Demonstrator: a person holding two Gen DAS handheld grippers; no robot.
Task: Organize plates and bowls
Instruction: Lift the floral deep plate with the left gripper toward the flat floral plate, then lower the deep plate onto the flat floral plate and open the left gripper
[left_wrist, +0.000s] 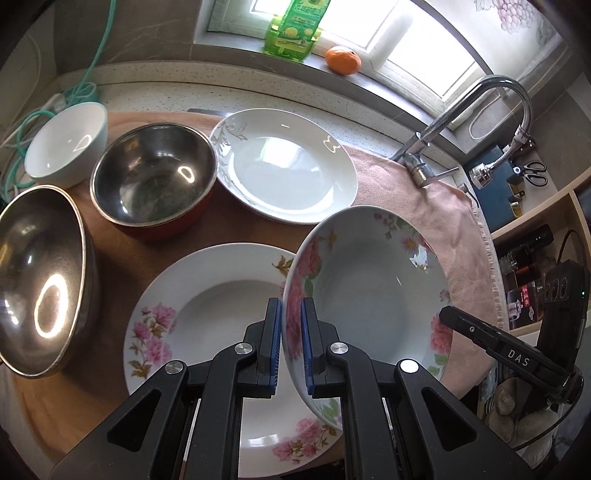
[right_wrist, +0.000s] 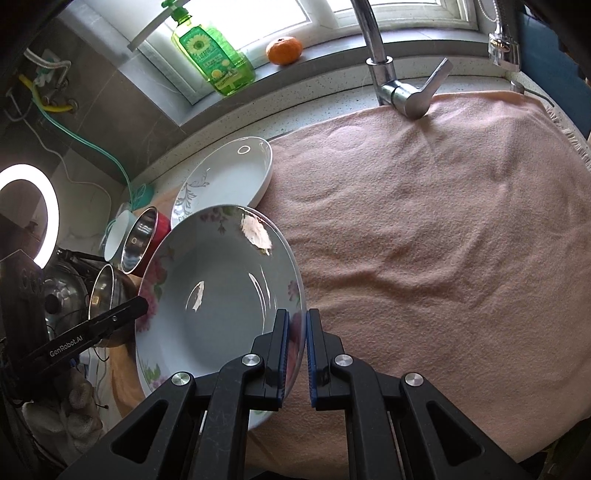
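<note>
- The left hand-held gripper (left_wrist: 291, 343) was clamped almost fully shut on the near-left rim of a deep white plate with pink flowers (left_wrist: 373, 291); the rim sat between its blue pads.
- The right hand-held gripper (right_wrist: 297, 360) was likewise pinched nearly shut on the opposite, right rim of that same plate (right_wrist: 221, 295), so the plate was slung between the two and tilted, clear of the bench.
- In the left wrist view, a second wide white plate with pink flower sprays (left_wrist: 207, 325) lay flat on the bench directly beneath and to the left of the carried plate.
- Behind it, toward the bench's back edge, stood a white plate with grey leaf trim (left_wrist: 288, 166), a steel bowl with a red outside (left_wrist: 155, 177), and a small white ceramic bowl (left_wrist: 66, 144); a larger steel bowl (left_wrist: 40, 280) sat at the left edge.
- A pink towel (right_wrist: 443, 240) covered the right part of the bench, bare of dishes, below a chrome tap (right_wrist: 399, 88).
- Judgement: both grippers were equally near, one at each rim; the matching plate lay left of the carried one, the open towel right.
</note>
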